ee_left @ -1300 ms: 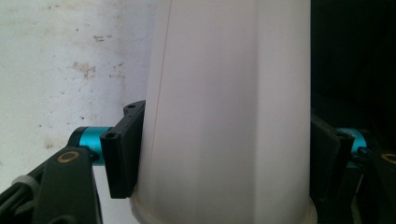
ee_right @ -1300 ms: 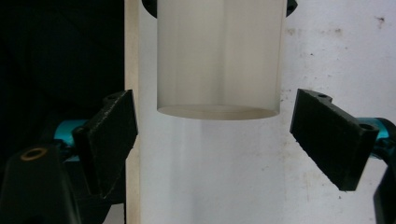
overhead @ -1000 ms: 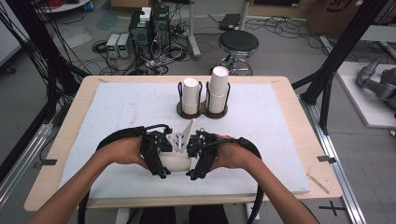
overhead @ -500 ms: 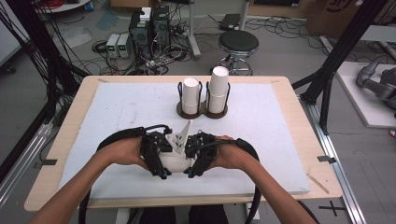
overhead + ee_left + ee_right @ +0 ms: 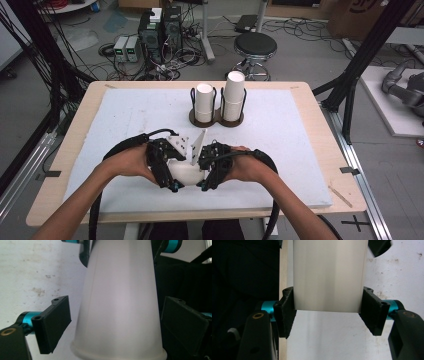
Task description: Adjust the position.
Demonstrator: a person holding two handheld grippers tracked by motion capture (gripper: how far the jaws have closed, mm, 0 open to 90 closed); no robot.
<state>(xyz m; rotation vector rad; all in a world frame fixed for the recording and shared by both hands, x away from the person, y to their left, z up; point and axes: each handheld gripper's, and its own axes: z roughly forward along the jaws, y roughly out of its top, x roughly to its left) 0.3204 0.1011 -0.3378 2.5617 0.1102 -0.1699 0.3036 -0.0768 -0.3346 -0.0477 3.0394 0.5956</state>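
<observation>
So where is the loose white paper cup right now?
In the high view, the white paper cup lies low and centre on the white foam mat, between both hand-held grippers, nearer the person than the cup holder.

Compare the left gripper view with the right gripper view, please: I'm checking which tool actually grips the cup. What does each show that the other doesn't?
Left gripper view: the left tool spread around the rim end of the cup, its jaws having just been opening, with a plain gap at one jaw.
Right gripper view: the right tool with both pads pressed on the cup's narrow end.
Both: the same white cup over the white mat.
</observation>
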